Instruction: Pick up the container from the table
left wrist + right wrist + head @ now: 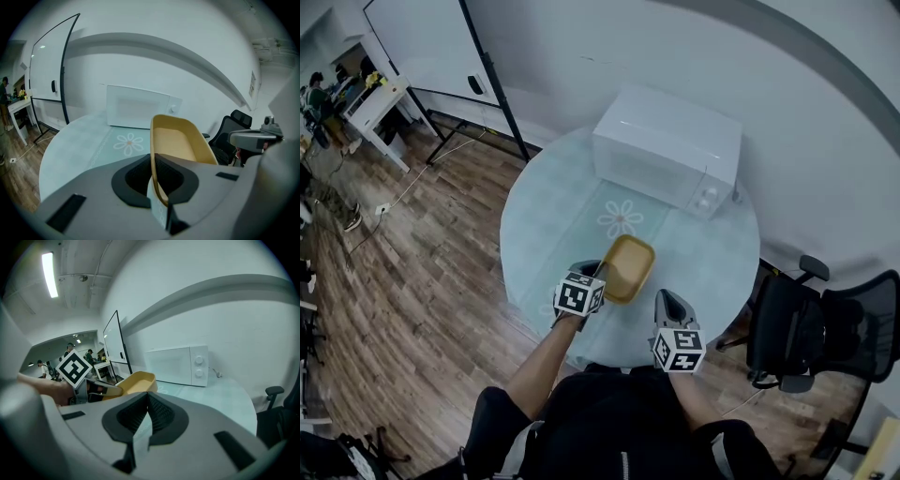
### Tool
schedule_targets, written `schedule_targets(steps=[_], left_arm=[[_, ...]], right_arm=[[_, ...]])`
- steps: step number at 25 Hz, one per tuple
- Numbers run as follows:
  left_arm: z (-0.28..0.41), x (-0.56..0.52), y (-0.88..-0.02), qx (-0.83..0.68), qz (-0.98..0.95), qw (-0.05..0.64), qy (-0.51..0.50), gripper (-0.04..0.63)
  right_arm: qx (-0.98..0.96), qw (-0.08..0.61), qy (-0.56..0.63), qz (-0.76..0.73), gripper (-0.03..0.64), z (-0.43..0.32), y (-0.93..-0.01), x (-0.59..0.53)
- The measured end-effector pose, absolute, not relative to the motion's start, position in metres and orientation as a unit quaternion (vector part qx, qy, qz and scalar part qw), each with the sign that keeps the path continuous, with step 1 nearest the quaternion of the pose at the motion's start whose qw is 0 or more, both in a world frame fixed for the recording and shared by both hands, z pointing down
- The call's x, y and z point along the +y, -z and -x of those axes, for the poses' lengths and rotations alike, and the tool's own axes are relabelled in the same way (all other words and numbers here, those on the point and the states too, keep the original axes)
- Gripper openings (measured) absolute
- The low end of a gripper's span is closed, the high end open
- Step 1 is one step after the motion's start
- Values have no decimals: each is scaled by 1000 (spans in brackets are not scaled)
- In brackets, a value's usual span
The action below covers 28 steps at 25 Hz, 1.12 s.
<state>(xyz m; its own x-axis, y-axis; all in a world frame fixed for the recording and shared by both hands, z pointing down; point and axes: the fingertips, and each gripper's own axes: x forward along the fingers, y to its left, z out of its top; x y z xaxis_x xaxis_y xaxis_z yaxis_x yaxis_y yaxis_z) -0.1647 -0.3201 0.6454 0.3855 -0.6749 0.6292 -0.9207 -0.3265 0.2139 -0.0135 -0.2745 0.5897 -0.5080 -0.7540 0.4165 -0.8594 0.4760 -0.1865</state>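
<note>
The person wore a black top [609,427] with short sleeves. The left gripper [600,274] and right gripper [666,300] were grey, with black ribbed pads [161,414] and white cubes [678,349] bearing black square markers.

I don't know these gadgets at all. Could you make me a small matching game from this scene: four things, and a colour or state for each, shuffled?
Things:
1. container
2. microwave
3. left hand-held gripper
4. right hand-held gripper

Colour or state:
A. white
B. shut, with nothing in it
C. yellow
D. shut on the container's rim

Pairs: 1-C, 2-A, 3-D, 4-B
</note>
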Motion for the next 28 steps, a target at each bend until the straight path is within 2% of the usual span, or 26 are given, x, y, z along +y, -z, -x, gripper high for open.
schedule_targets(steps=[28], left_arm=[[158,-317,-659,-497,-783,296,-229,21]], right_arm=[[-852,153,-185,-466,23,19,-592,-279]])
